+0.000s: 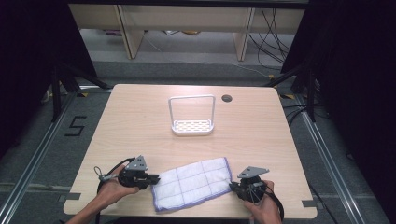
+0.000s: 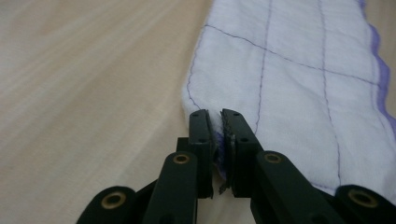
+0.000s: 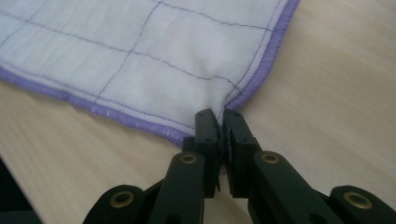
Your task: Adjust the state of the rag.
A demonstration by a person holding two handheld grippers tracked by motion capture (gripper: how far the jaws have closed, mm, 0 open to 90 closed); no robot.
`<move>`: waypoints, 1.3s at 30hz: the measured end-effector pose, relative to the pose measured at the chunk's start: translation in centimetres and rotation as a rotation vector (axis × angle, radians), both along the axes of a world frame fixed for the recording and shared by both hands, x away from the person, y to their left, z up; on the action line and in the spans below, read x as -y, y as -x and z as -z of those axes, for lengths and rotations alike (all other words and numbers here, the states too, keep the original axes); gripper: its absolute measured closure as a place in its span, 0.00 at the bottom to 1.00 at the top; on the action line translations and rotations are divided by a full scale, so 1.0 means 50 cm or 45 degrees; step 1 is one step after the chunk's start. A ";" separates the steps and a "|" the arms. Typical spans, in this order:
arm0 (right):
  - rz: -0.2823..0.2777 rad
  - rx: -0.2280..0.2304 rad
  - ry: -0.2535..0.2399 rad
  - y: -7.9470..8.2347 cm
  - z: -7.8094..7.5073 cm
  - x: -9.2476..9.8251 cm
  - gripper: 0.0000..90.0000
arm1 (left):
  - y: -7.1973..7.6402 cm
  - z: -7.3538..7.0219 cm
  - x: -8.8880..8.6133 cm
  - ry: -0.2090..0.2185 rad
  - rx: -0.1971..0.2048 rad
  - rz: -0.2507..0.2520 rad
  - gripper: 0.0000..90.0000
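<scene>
1. Cloth [image 1: 192, 184], white with a thin purple grid and a purple hem, lies flat on the tabletop [image 1: 140, 121] between the two hand-held grippers.
2. Left hand-held gripper [image 1: 154, 178] sits at the cloth's left end; in the left gripper view its jaws are clamped together on the cloth's [image 2: 289, 93] edge, with a pinch of fabric caught between the pads.
3. Right hand-held gripper [image 1: 232, 185] sits at the cloth's right end; in the right gripper view its jaws are pressed together on a corner of the cloth [image 3: 140, 60], where the purple hem bunches up into the pads.
4. Beyond both hand-held grippers, well apart from the cloth and farther up the tabletop, stands a white wire rack [image 1: 192, 125] with a tall loop handle.
5. Just past the rack, off to the right hand-held gripper's side, there is a round dark cable hole [image 1: 227, 98] in the tabletop.
</scene>
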State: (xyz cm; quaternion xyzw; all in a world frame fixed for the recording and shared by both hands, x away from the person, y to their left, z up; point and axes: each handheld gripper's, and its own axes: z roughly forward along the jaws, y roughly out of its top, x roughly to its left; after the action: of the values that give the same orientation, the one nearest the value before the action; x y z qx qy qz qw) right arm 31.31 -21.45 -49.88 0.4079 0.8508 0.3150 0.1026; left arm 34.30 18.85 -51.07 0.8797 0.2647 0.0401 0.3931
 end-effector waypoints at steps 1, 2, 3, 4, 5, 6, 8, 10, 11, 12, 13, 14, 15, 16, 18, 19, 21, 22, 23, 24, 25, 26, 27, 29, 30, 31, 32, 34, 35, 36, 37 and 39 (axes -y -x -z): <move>-0.006 0.022 0.011 -0.021 0.001 0.000 0.96 | 0.014 -0.001 0.001 0.002 -0.004 0.014 0.92; -0.006 0.022 0.011 -0.021 0.001 0.000 0.96 | 0.014 -0.001 0.001 0.002 -0.004 0.014 0.93; -0.003 0.025 0.014 -0.031 0.001 -0.003 0.96 | 0.020 -0.002 0.001 0.004 0.004 0.031 0.93; 0.005 0.016 0.020 -0.043 -0.002 -0.007 0.96 | 0.026 -0.002 0.002 0.016 -0.008 0.032 0.93; 0.004 0.036 0.023 -0.055 -0.001 -0.010 0.96 | 0.031 -0.002 0.004 0.035 -0.014 0.031 0.93; -0.010 0.064 0.036 -0.066 -0.001 -0.011 0.96 | 0.036 -0.003 0.005 0.043 -0.014 0.038 0.93; 0.004 0.053 0.039 -0.089 -0.005 -0.019 0.96 | 0.047 -0.003 0.011 0.056 -0.026 0.039 0.93; -0.004 0.053 0.055 -0.115 -0.012 -0.026 0.96 | 0.057 -0.003 0.019 0.063 -0.036 0.069 0.93; 0.005 0.055 0.053 -0.125 -0.013 -0.034 0.96 | 0.061 -0.003 0.024 0.079 -0.045 0.072 0.93; -0.015 0.056 0.068 -0.137 -0.016 -0.039 0.96 | 0.067 -0.003 0.030 0.096 -0.054 0.075 0.93; -0.007 0.065 0.063 -0.148 -0.018 -0.046 0.96 | 0.071 -0.004 0.036 0.093 -0.050 0.084 0.93; -0.022 0.075 0.076 -0.161 -0.020 -0.052 0.96 | 0.075 -0.005 0.042 0.103 -0.056 0.080 0.93; -0.030 0.071 0.085 -0.172 -0.024 -0.060 0.96 | 0.078 -0.006 0.048 0.114 -0.056 0.090 0.93; -0.029 0.085 0.076 -0.183 -0.025 -0.068 0.96 | 0.081 -0.007 0.054 0.115 -0.063 0.095 0.93; -0.057 0.106 0.115 -0.206 -0.029 -0.083 0.96 | 0.087 -0.008 0.066 0.127 -0.060 0.110 0.93; -0.089 0.119 0.132 -0.226 -0.028 -0.102 0.96 | 0.090 -0.007 0.076 0.129 -0.066 0.116 0.93; -0.088 0.121 0.144 -0.233 -0.029 -0.112 0.97 | 0.092 -0.006 0.081 0.130 -0.071 0.113 0.93; -0.102 0.124 0.152 -0.242 -0.028 -0.121 0.97 | 0.093 -0.005 0.085 0.123 -0.065 0.120 0.92; -0.125 0.131 0.152 -0.258 -0.024 -0.141 0.97 | 0.096 -0.005 0.090 0.126 -0.077 0.113 0.92; -0.125 0.131 0.152 -0.258 -0.024 -0.141 0.97 | 0.097 -0.006 0.093 0.123 -0.076 0.122 0.92; -0.145 0.149 0.155 -0.265 -0.020 -0.147 0.97 | 0.101 -0.005 0.098 0.153 -0.094 0.122 0.91; -0.159 0.135 0.167 -0.271 -0.021 -0.152 0.96 | 0.105 -0.005 0.102 0.147 -0.098 0.122 0.91; -0.159 0.131 0.157 -0.275 -0.019 -0.158 0.96 | 0.106 -0.005 0.104 0.137 -0.097 0.145 0.90; -0.180 0.123 0.157 -0.284 -0.010 -0.166 0.94 | 0.105 -0.006 0.105 0.142 -0.110 0.164 0.87; -0.176 0.090 0.156 -0.287 -0.008 -0.167 0.86 | 0.106 -0.007 0.105 0.162 -0.137 0.158 0.82; -0.156 0.122 0.163 -0.290 -0.007 -0.166 0.80 | 0.104 -0.008 0.102 0.162 -0.151 0.156 0.77; -0.147 0.127 0.164 -0.292 -0.009 -0.164 0.75 | 0.102 -0.012 0.098 0.180 -0.157 0.151 0.72; -0.091 0.100 0.139 -0.293 -0.020 -0.148 0.67 | 0.095 -0.020 0.088 0.167 -0.148 0.166 0.64; -0.069 0.103 0.124 -0.293 -0.026 -0.139 0.66 | 0.088 -0.027 0.082 0.142 -0.134 0.169 0.59; -0.067 0.101 0.110 -0.293 -0.033 -0.128 0.64 | 0.081 -0.034 0.075 0.154 -0.118 0.147 0.57; -0.051 0.088 0.085 -0.291 -0.041 -0.118 0.64 | 0.069 -0.042 0.067 0.184 -0.115 0.115 0.56; 0.009 0.125 0.021 -0.288 -0.057 -0.094 0.61 | 0.036 -0.055 0.053 0.188 -0.056 0.035 0.53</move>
State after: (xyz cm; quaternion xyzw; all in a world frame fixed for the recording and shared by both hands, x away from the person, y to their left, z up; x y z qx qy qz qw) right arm 45.72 -16.73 -47.02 0.3943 0.8457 0.3274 0.1487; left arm 32.50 16.21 -48.34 0.8525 0.2633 -0.0042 0.4516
